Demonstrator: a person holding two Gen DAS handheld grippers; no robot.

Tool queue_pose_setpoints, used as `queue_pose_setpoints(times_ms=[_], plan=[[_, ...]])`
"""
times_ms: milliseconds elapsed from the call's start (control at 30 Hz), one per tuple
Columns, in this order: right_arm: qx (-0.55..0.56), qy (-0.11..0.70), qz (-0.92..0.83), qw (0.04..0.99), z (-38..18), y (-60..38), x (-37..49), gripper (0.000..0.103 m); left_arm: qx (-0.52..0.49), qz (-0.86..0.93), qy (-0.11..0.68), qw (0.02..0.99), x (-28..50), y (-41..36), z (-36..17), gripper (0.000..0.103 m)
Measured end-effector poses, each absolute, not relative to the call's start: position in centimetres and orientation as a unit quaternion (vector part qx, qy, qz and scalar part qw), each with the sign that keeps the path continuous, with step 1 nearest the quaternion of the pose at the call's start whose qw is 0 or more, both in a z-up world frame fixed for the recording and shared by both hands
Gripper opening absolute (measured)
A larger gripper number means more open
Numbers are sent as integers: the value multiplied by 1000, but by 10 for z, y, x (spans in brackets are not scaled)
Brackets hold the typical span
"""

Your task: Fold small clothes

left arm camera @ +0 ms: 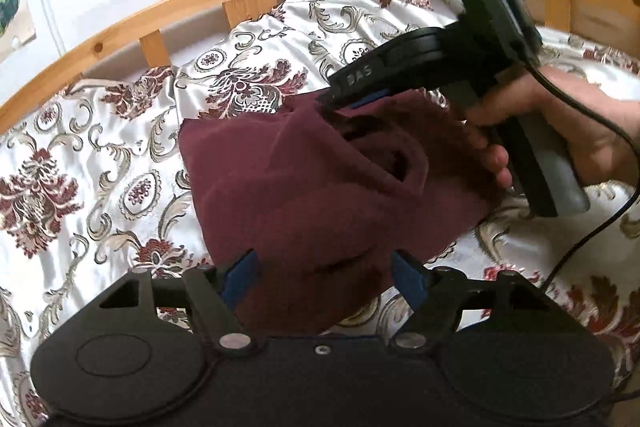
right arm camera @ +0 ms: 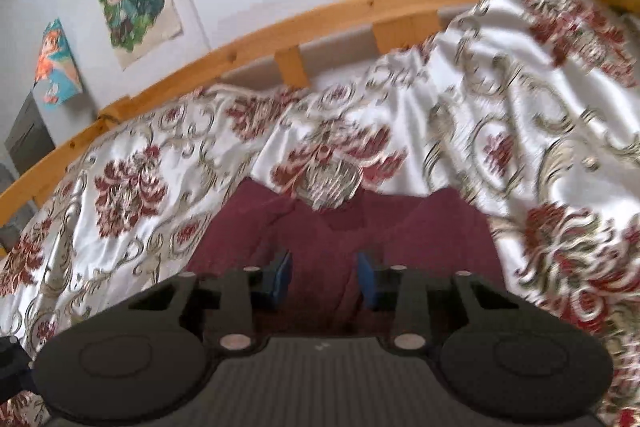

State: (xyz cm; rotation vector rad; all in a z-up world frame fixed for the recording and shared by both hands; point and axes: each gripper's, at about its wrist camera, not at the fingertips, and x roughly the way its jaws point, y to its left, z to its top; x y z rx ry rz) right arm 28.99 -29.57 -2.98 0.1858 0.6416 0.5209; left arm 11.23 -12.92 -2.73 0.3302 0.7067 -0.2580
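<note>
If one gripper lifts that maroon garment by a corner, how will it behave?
The maroon garment will probably hang limp, since it already lies in soft folds and puckers. It looks thin, so likely light. The bedspread beneath looks glossy, so the cloth may slide when pushed rather than bunch.

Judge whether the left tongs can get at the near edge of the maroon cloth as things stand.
Probably yes. The left tongs stand open right over the maroon cloth, with nothing between. The right tongs work at its far edge, clear of that path.
</note>
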Motion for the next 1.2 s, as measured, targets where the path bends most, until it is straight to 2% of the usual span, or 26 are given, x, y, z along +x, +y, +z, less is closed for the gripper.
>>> queue_pose_setpoints(times_ms=[100, 167, 200, 233, 267, 300, 367, 467, 700, 933, 1200], plan=[[82, 330, 257, 905, -37, -291, 290, 42, 182, -120, 341, 914, 113, -133, -32, 68], [80, 337, 259, 902, -38, -290, 290, 42, 194, -114, 338, 914, 114, -136, -34, 53], [80, 339, 258, 901, -39, -290, 290, 39, 200, -110, 337, 913, 115, -137, -35, 47], [83, 338, 259, 901, -39, -291, 289, 24, 206, -103, 337, 913, 115, -138, -36, 34], [83, 337, 258, 902, -39, -291, 289, 10, 209, -97, 337, 913, 116, -137, -37, 26], [80, 334, 256, 904, -38, -290, 288, 10, 209, -97, 337, 913, 117, -136, -37, 24], [77, 324, 258, 907, -36, -290, 285, 7, 198, -99, 338, 915, 117, -134, -35, 16], [63, 296, 248, 920, -24, -291, 279, 6, 190, -100, 336, 917, 118, -132, -33, 12], [44, 240, 203, 948, 9, -317, 265, 6, 183, -143, 312, 921, 118, -148, -19, 11], [62, 274, 166, 945, -5, -346, 263, 6, 191, -169, 320, 912, 118, -164, -26, 11], [21, 288, 147, 946, -6, -346, 247, 6, 192, -181, 321, 909, 116, -163, -30, 11]])
